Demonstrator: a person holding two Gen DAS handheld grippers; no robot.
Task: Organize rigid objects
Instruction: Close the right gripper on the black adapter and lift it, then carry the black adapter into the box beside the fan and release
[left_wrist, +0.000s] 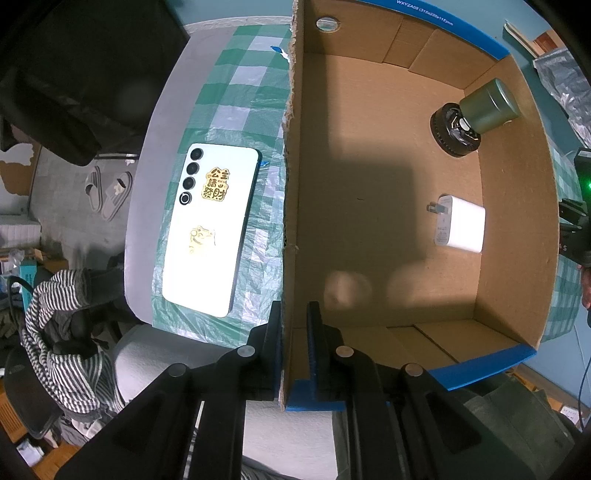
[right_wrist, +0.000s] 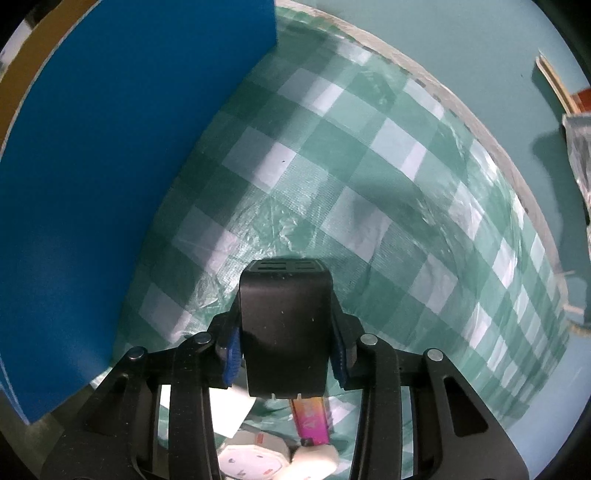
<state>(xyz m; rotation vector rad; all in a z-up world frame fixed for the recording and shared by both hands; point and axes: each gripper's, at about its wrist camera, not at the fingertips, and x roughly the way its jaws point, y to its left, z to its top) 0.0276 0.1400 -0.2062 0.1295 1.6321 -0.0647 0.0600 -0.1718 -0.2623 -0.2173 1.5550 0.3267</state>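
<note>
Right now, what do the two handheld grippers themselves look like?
Both match: the left gripper and right gripper have matte black linkage arms with slotted cut-outs, round silver pivot pins and blue ribbed pads inside the fingers. No sleeves, cables or markings show on them.

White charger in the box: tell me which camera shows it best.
The left wrist view. There the white charger lies fully visible on the floor of the cardboard box, prongs included. The right wrist view shows only the box's blue outer wall, not the charger.

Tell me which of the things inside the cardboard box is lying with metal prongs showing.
The white charger plug, lying flat near the box's right wall with its prongs pointing left. The green tin and black round part sit together in the far corner.
</note>
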